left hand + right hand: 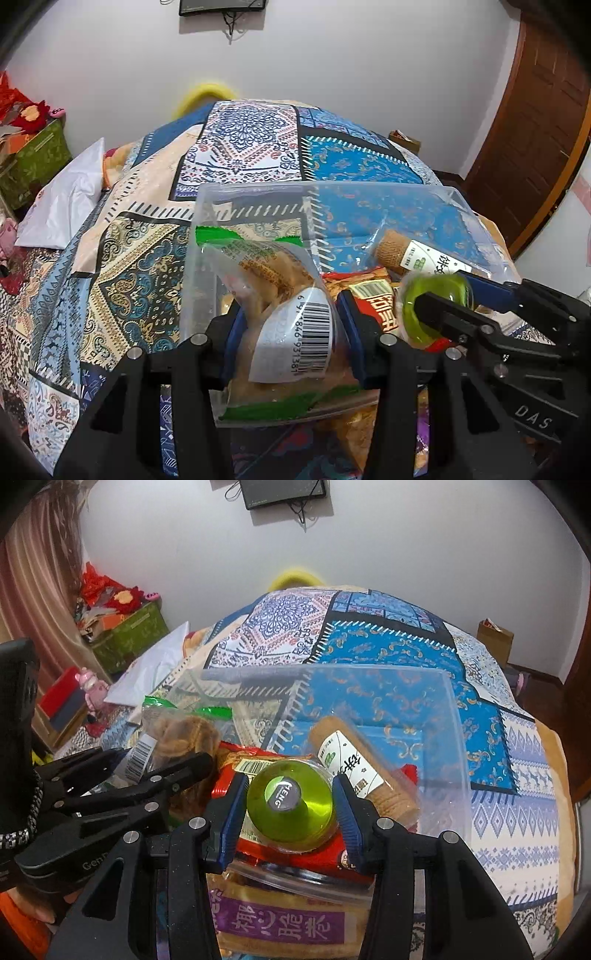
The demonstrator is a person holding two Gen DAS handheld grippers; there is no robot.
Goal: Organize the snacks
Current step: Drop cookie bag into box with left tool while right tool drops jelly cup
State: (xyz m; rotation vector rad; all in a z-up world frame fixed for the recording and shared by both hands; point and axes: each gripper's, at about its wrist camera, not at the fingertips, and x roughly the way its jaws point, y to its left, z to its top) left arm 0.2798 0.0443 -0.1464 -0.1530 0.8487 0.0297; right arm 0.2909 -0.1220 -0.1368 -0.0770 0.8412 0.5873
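A clear plastic bin (458, 201) (454, 709) stands on the patterned bedspread and holds snacks. My left gripper (291, 328) is shut on a clear green-edged snack bag (280, 295) with a barcode, held over the bin's left side; the bag also shows in the right wrist view (177, 734). My right gripper (290, 806) is shut on a green jelly cup (290, 805), over a red packet (314, 853); the cup also shows in the left wrist view (437, 306). A biscuit roll (354, 764) (417, 254) lies in the bin.
A purple-labelled snack pack (288, 923) lies in front of the bin. A white bag (62, 199) lies at the left. A green storage box (129, 635) stands by the wall, a brown door (535, 122) at the right.
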